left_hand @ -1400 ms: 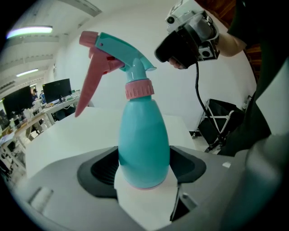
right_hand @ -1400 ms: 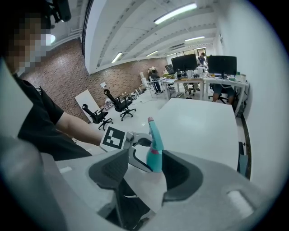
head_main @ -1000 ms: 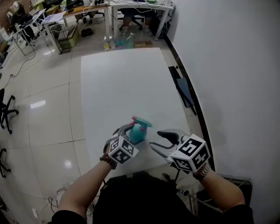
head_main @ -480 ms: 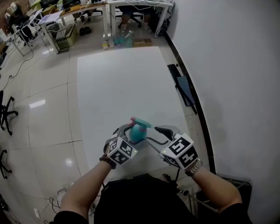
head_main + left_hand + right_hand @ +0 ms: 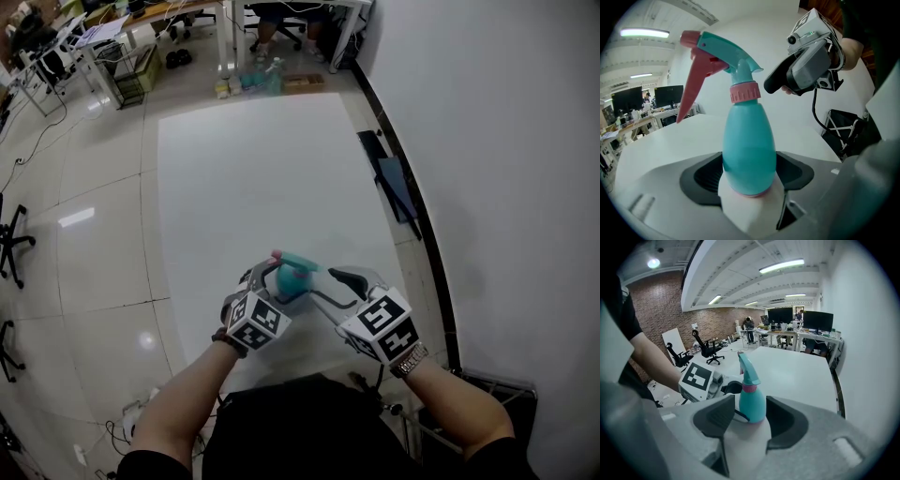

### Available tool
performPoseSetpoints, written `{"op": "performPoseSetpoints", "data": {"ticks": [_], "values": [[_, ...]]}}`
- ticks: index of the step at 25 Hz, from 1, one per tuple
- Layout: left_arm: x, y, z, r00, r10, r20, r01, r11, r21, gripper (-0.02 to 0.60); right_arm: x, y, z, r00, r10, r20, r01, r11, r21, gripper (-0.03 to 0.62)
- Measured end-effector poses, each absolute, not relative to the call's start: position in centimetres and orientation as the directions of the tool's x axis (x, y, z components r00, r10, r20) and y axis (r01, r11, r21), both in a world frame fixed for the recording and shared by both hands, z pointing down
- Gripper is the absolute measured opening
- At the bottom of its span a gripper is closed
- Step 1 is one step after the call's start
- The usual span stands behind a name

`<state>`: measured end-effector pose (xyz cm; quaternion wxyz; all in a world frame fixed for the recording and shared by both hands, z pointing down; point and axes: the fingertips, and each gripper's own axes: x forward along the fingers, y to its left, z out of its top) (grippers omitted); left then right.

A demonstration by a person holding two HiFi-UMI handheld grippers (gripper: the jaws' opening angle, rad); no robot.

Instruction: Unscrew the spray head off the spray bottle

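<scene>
The left tool (image 5: 274, 281) is clamped on the smooth, teardrop-shaped teal spray bottle (image 5: 749, 150), held upright at the near end of the matte white surface (image 5: 262, 178). Its own view alone shows the ribbed pink collar (image 5: 745, 92) beneath the spray head (image 5: 723, 51). To the right, the right tool (image 5: 330, 287) has its jaws apart, just short of the bottle.

The right gripper (image 5: 751, 420) has its jaws apart. The spray bottle (image 5: 753, 406) stands upright on the white table (image 5: 801, 376), in the gap between the jaws, and the dark pads are clear of it. The spray head (image 5: 746, 367) sits on top of the bottle. The left gripper (image 5: 733, 388) is against the bottle's left side. Monitors (image 5: 794, 317) stand far behind the bottle.
</scene>
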<state>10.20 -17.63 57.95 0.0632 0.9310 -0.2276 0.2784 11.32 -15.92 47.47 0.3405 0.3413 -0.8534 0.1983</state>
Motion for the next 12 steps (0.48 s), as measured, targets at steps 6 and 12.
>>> {"op": "performPoseSetpoints", "data": {"ticks": [6, 12], "values": [[10.42, -17.73, 58.22, 0.744, -0.384, 0.546, -0.457, -0.890, -0.002, 0.382, 11.07, -15.97, 47.63, -0.541, -0.461, 0.703, -0.723, 0.682, -0.109, 0.199], [9.86, -17.67, 58.42, 0.733, -0.375, 0.567, -0.460, -0.888, 0.008, 0.428, 11.04, -16.10, 47.48, -0.537, -0.471, 0.700, -0.730, 0.675, -0.106, 0.199]]}}
